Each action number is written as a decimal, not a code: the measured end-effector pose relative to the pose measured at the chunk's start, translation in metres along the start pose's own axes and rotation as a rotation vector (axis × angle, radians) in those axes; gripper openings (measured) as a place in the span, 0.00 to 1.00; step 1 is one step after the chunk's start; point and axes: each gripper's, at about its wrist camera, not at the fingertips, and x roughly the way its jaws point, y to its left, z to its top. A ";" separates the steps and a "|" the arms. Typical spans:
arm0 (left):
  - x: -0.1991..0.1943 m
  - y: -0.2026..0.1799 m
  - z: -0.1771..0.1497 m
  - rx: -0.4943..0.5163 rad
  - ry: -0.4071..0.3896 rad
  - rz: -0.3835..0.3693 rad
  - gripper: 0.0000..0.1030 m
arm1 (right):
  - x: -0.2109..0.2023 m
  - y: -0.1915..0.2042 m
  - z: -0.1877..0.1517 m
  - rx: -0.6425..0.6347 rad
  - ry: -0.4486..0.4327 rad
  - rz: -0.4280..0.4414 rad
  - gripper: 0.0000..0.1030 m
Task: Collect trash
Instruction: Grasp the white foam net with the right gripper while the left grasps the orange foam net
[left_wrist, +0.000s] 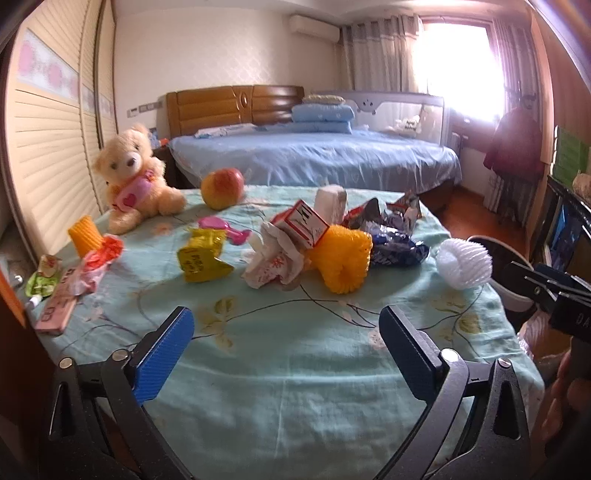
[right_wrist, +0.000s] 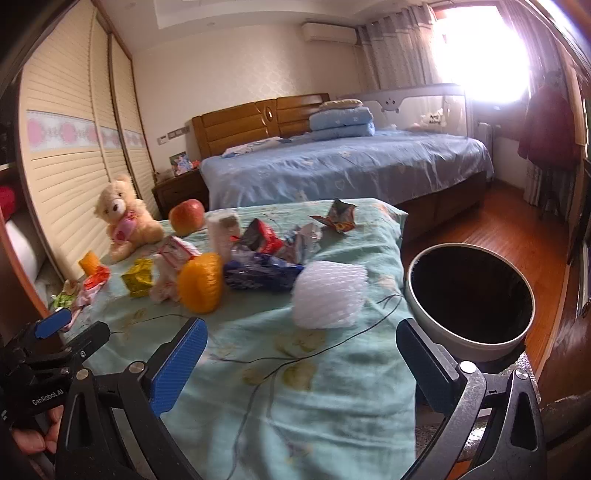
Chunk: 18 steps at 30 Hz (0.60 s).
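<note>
Trash lies across a table under a light green floral cloth (left_wrist: 280, 369): a yellow foam net (left_wrist: 345, 258), a white foam net (left_wrist: 463, 264) near the right edge, a blue wrapper (left_wrist: 397, 247), crumpled paper (left_wrist: 273, 258), a yellow wrapper (left_wrist: 201, 254) and a red-white carton (left_wrist: 306, 221). My left gripper (left_wrist: 286, 332) is open and empty above the near cloth. My right gripper (right_wrist: 301, 345) is open and empty, just short of the white foam net (right_wrist: 328, 295). A round bin (right_wrist: 471, 299) stands to the right of the table.
A teddy bear (left_wrist: 135, 173), an apple (left_wrist: 221, 188), a pink toy (left_wrist: 225, 225) and a yellow foam cup (left_wrist: 86, 236) sit at the back left. Wrappers and a pink box (left_wrist: 55, 310) lie at the left edge. A bed (left_wrist: 314, 155) stands behind; a louvred wardrobe (left_wrist: 48, 147) is at left.
</note>
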 end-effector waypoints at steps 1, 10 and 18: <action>0.006 -0.001 0.001 0.004 0.010 -0.002 0.94 | 0.004 -0.003 0.001 0.002 0.010 -0.008 0.99; 0.063 -0.011 0.017 0.009 0.091 -0.027 0.83 | 0.049 -0.022 0.011 0.018 0.110 -0.036 0.78; 0.106 -0.019 0.026 0.020 0.169 -0.056 0.65 | 0.071 -0.025 0.016 0.023 0.162 -0.025 0.55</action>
